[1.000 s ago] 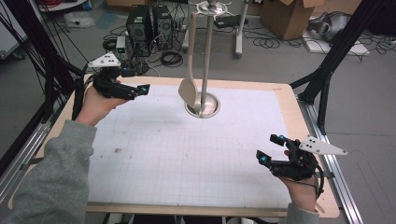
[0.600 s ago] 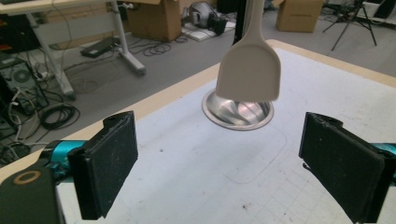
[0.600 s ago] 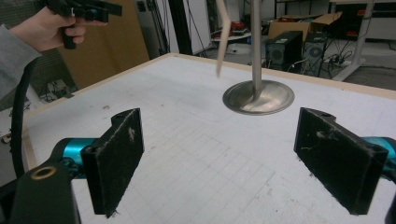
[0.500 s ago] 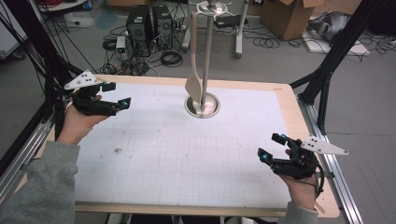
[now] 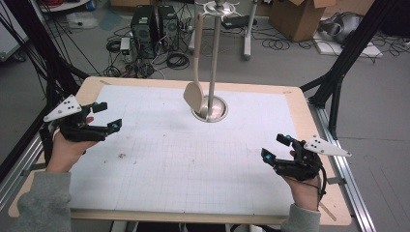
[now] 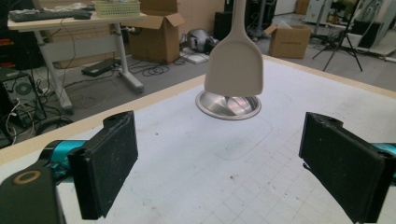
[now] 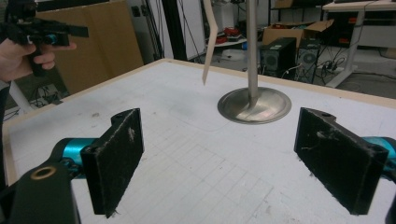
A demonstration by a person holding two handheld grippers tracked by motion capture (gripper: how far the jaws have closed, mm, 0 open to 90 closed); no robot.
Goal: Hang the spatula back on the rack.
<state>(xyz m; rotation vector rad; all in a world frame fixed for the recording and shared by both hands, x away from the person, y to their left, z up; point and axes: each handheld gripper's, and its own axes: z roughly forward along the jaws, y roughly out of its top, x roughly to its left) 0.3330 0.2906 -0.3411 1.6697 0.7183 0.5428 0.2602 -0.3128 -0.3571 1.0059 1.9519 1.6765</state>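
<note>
A beige spatula (image 5: 194, 94) hangs blade down from the top of a metal stand (image 5: 213, 53), whose round base (image 5: 215, 108) sits at the table's far middle. My left gripper (image 5: 109, 117) hovers over the table's left edge, open and empty, and points toward the stand. Between its two black jaws the left gripper view has the spatula blade (image 6: 235, 65) and the base (image 6: 229, 104) well ahead. My right gripper (image 5: 274, 146) is open and empty near the front right corner. Its own view looks at the stand's pole (image 7: 252, 46) and, far left, the left gripper (image 7: 70, 32).
A white gridded mat (image 5: 193, 159) covers the wooden tabletop (image 5: 92, 84). Black frame struts (image 5: 338, 72) stand at both sides of the table. Computer towers (image 5: 153, 24), cables and cardboard boxes (image 5: 295, 17) lie on the floor behind.
My left gripper has drawn back from near the stand to the table's left edge and sunk lower, still open. The spatula swings slightly on the stand. The right gripper has stayed put.
</note>
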